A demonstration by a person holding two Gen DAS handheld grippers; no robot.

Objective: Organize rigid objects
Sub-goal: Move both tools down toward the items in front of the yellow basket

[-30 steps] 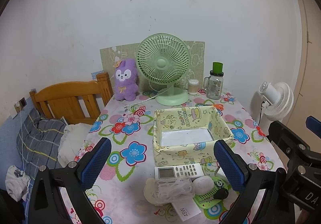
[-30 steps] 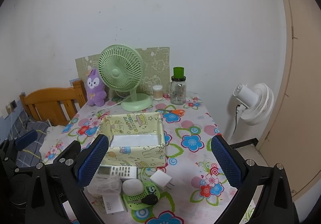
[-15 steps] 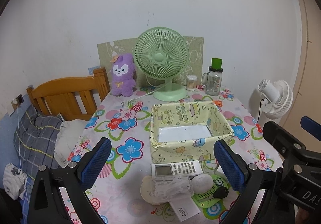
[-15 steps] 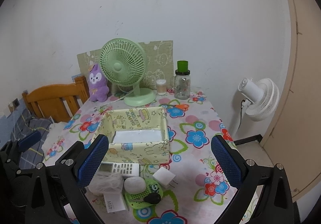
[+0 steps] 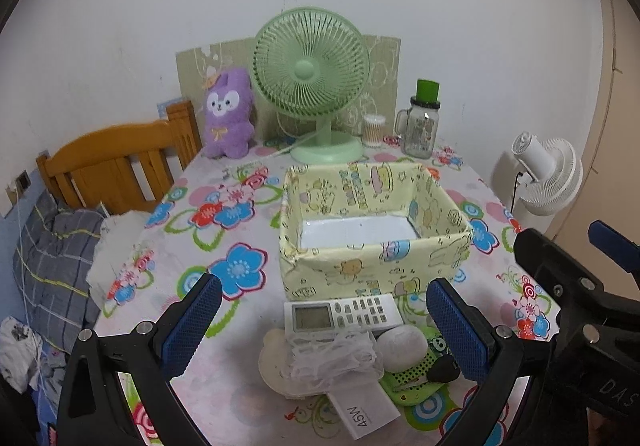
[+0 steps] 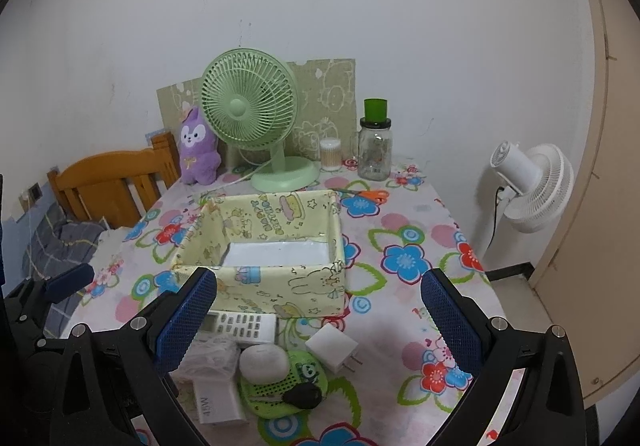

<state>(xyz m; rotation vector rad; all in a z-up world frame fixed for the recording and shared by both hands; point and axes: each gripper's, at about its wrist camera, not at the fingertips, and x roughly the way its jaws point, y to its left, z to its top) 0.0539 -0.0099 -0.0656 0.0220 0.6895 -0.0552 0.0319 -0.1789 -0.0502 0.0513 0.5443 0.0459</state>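
A yellow cartoon-print box (image 5: 376, 238) (image 6: 272, 262) stands open on the flowered table, its white floor bare. In front of it lie a white remote (image 5: 344, 316) (image 6: 240, 324), a white oval case (image 5: 402, 346) (image 6: 264, 362), a green perforated disc (image 5: 416, 378) (image 6: 280, 386) with a black key fob (image 6: 304, 395) on it, a white 45W box (image 5: 362, 414) (image 6: 216, 402), a crumpled clear bag (image 5: 332, 356) and a white plug adapter (image 6: 332, 346). My left gripper (image 5: 320, 330) hovers open above this pile. My right gripper (image 6: 320, 322) is open too, over the same items.
At the table's back stand a green desk fan (image 5: 312, 86), a purple plush (image 5: 228, 118), a glass jar with green lid (image 5: 422, 126), a swab pot (image 5: 374, 130) and orange scissors (image 6: 368, 196). A wooden headboard (image 5: 116, 158) and bedding lie left. A white floor fan (image 5: 544, 174) stands right.
Both grippers have moved closer to the table and tilted downward, so the box and the pile look larger. Nothing on the table has moved and both stay open.
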